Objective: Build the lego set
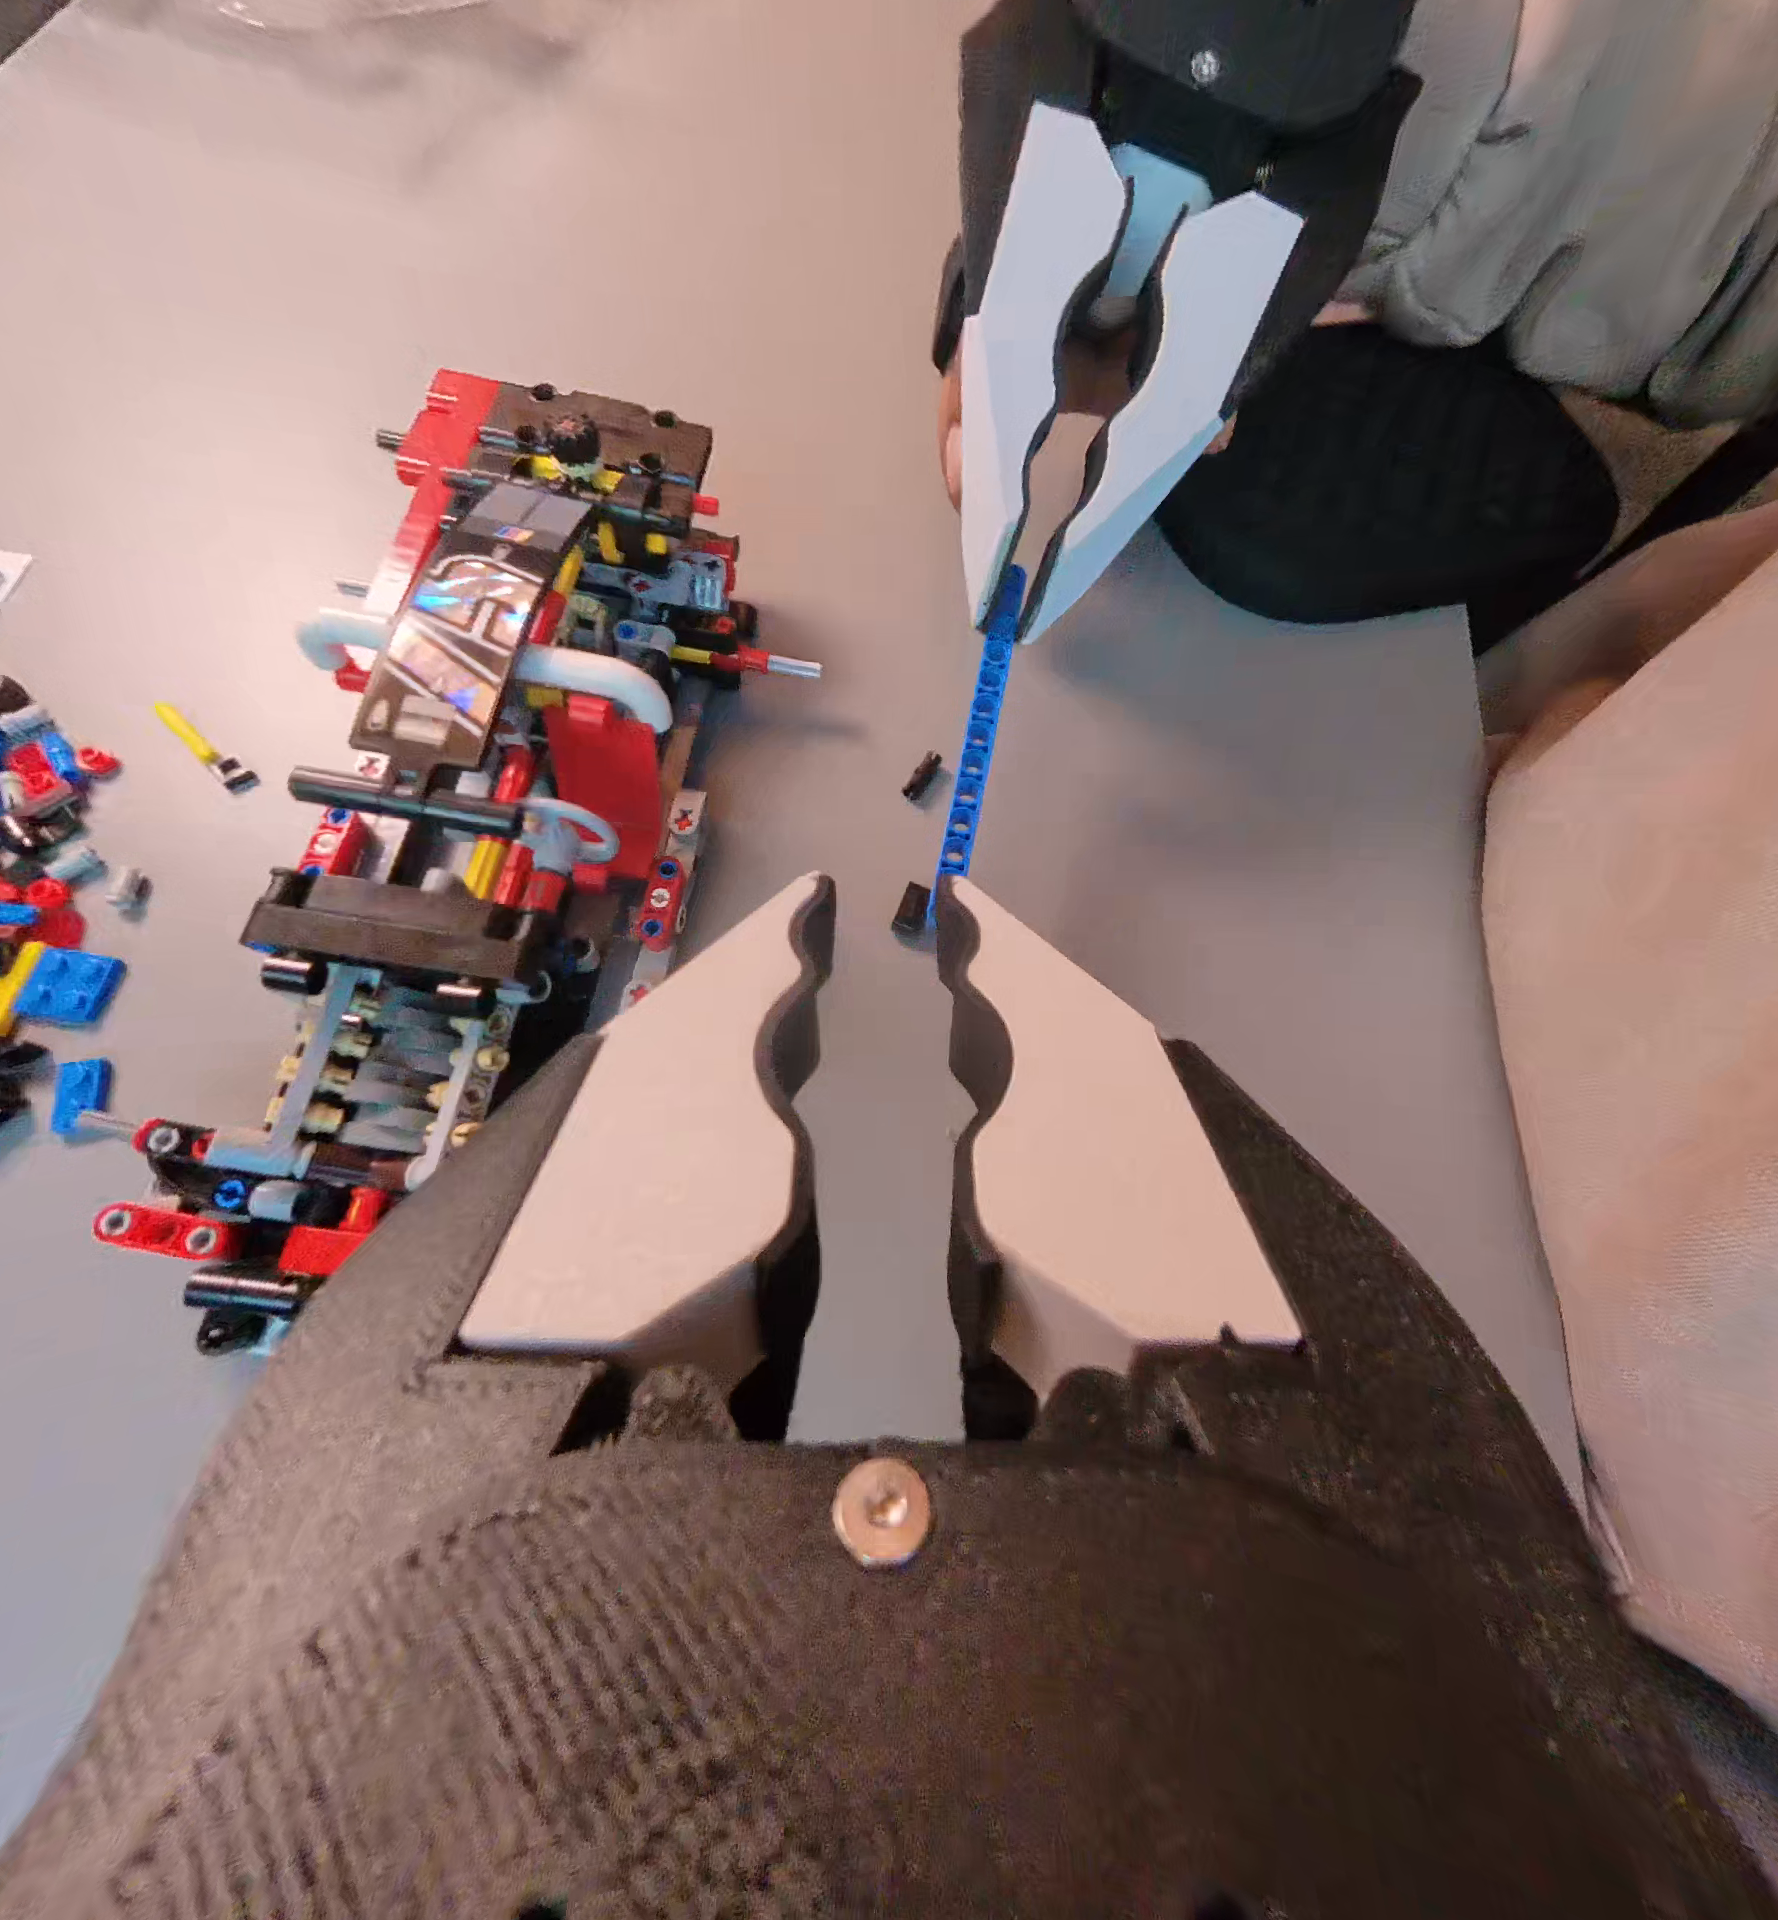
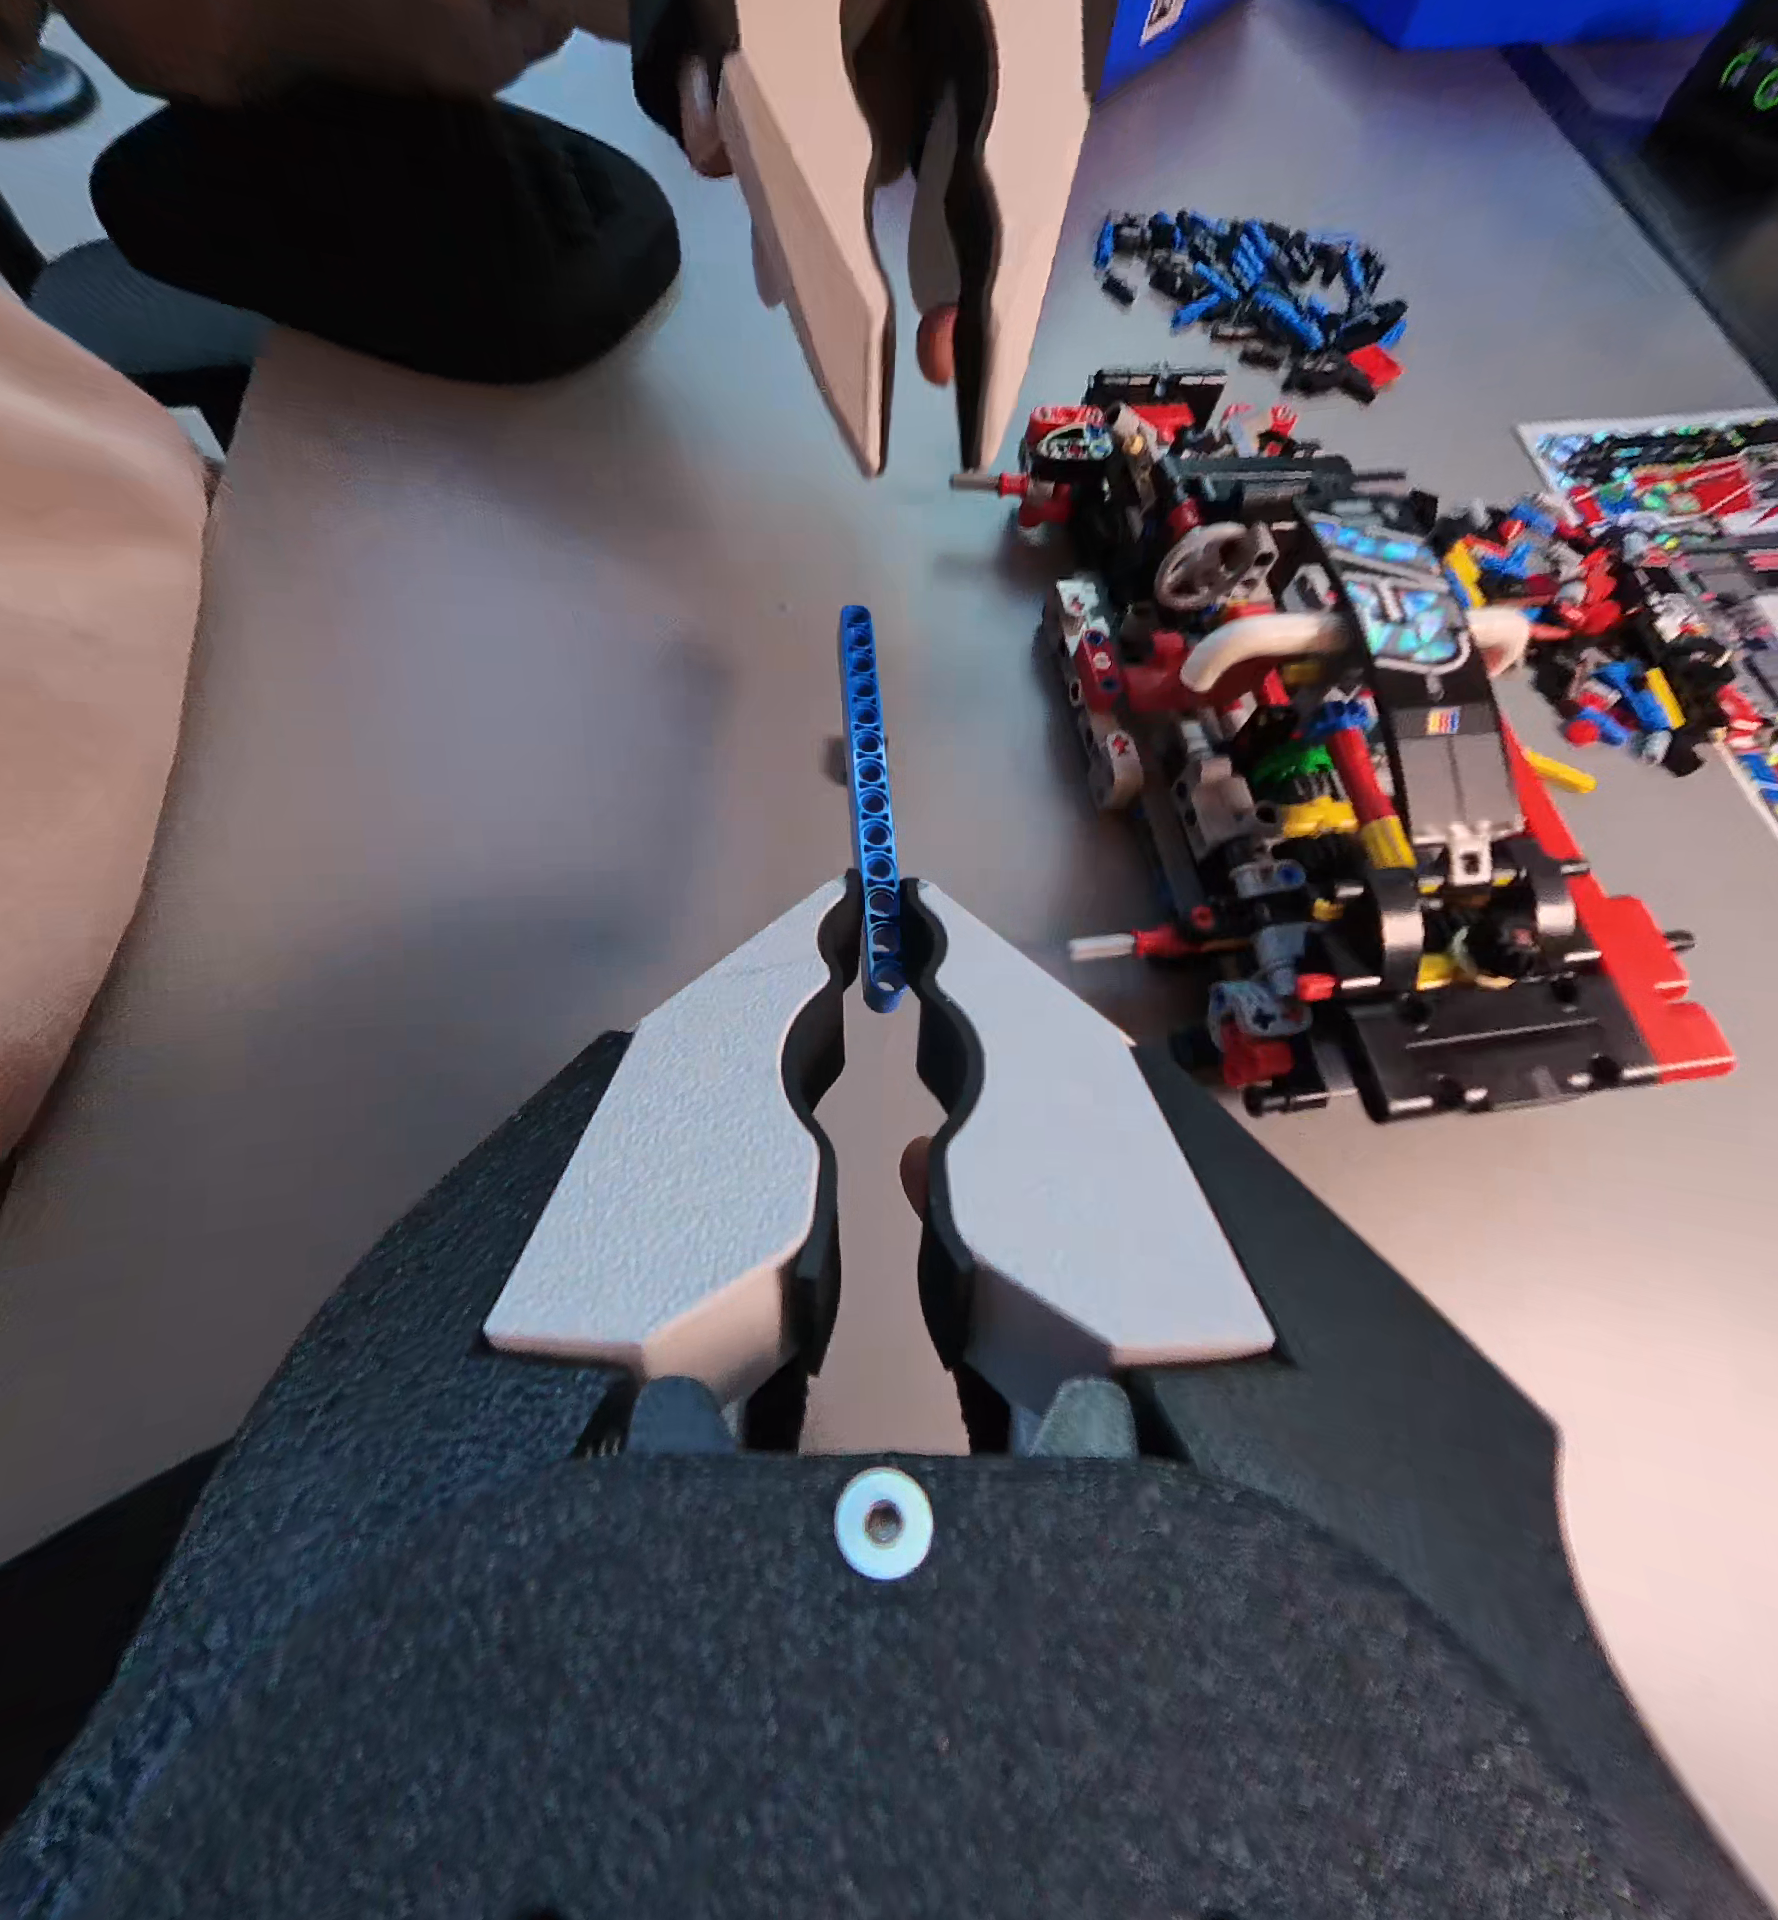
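Note:
My right gripper point(image 2: 883, 888) is shut on one end of a long blue holed beam point(image 2: 869, 769) and holds it over the grey table. The same gripper shows at the top of the left wrist view point(image 1: 1010, 613), with the beam point(image 1: 973, 748) reaching toward me. My left gripper point(image 1: 887, 891) is open and empty, and the beam's free end sits just beside its right fingertip point(image 1: 958, 904). It also shows in the right wrist view point(image 2: 926, 462). The partly built red and black lego car point(image 1: 490, 831) point(image 2: 1384, 779) lies on the table beside both grippers.
Two small black pins point(image 1: 923, 774) point(image 1: 909, 906) lie by the beam. Loose bricks are piled at the left point(image 1: 2, 883). A pile of blue and black pins point(image 2: 1259, 281) and a sticker sheet point(image 2: 1747, 520) lie beyond the car. A black round seat point(image 1: 1384, 478) and a person's clothing border the table edge. The gap from one gripper's tips to the other's is roughly 9 centimeters. The black round seat point(image 1: 1384, 478) is about 15 centimeters from my right fingertips and 25 centimeters from my left.

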Demonstrator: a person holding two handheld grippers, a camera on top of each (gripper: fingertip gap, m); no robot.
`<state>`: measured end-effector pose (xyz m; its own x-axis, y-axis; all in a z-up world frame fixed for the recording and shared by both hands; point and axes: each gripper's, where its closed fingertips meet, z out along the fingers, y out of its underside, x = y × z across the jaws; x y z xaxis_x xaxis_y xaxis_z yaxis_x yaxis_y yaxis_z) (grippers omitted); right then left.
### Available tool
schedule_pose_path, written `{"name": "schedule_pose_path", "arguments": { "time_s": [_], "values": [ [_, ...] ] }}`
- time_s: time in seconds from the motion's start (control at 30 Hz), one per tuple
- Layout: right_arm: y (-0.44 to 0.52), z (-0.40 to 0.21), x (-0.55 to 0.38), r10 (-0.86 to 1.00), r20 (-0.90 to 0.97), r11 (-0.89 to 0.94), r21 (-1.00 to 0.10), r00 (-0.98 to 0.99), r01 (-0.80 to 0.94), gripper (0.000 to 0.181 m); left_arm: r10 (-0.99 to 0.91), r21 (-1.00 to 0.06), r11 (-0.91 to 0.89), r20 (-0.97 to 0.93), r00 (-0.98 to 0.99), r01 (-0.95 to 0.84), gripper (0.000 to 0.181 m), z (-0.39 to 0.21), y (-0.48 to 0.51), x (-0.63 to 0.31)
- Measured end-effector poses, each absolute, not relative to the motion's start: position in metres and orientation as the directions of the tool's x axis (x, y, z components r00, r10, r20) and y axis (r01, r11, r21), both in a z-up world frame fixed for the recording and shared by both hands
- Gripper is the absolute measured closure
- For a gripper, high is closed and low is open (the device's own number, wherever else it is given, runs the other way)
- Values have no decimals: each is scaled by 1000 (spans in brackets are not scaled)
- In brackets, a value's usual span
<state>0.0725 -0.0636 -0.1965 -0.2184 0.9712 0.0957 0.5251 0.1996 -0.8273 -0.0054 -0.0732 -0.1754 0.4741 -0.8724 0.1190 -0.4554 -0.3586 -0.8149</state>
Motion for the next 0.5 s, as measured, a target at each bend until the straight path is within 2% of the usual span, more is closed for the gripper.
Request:
{"name": "schedule_pose_path", "arguments": {
  "time_s": [0.1,0.23,0.33,0.4,0.5],
  "values": [
    [-63,-215,83,966,79,214,-774,-245,596,177,-814,-889,-375,182,551,-261,157,-168,-60,-24],
    [-54,-238,87,947,163,317,-620,-277,718,177,-711,-952,-307,218,668,-17,153,-152,-36,-56],
    [-53,-239,81,934,185,355,-588,-306,727,175,-658,-969,-245,182,731,21,150,-142,-26,-75],
    [-51,-239,80,933,186,358,-581,-309,731,165,-619,-979,-202,155,770,34,150,-137,-23,-86],
    [-51,-226,76,946,153,315,-646,-286,696,160,-561,-987,-151,125,818,48,150,-132,-21,-102]
  ]
}}
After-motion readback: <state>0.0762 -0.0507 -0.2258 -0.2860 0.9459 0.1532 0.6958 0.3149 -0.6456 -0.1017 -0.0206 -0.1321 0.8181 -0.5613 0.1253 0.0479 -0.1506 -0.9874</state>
